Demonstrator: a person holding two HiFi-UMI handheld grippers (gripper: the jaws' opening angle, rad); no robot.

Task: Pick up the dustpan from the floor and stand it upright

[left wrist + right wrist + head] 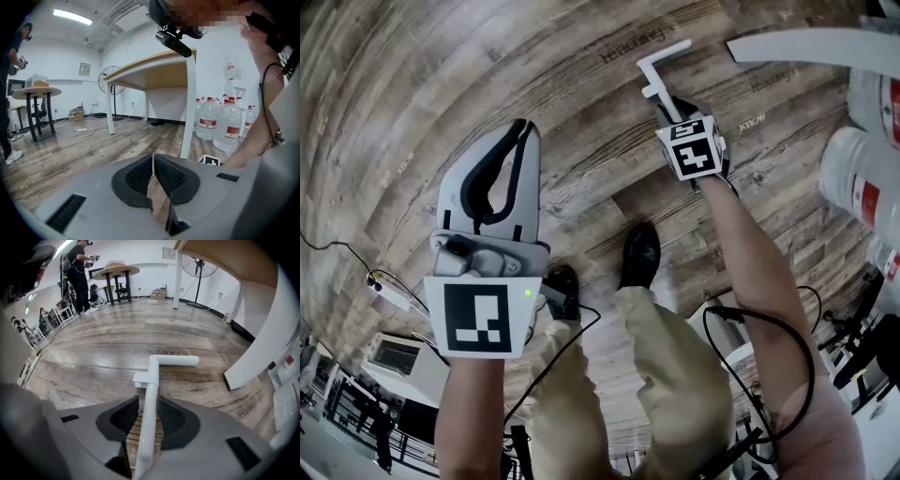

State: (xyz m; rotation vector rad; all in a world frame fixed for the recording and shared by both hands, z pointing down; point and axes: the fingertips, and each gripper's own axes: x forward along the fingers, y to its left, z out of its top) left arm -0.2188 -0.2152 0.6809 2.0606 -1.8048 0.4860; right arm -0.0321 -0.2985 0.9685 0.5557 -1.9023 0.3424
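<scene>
Dustpan handle [151,376]: white, L-ended, clamped between the jaws of the right gripper [149,405] above the wood floor [93,348], left of the white table leg [255,352]. Pan not in view.
Left gripper [153,161]: jaws together, nothing between them.
Water bottles [228,126]: clustered just behind the table leg.

Floor [534,112]: faint print "teaching" [636,44] at 12 o'clock, "know" [753,120] at 2 o'clock. Red bottle labels [865,195]: unreadable.
</scene>
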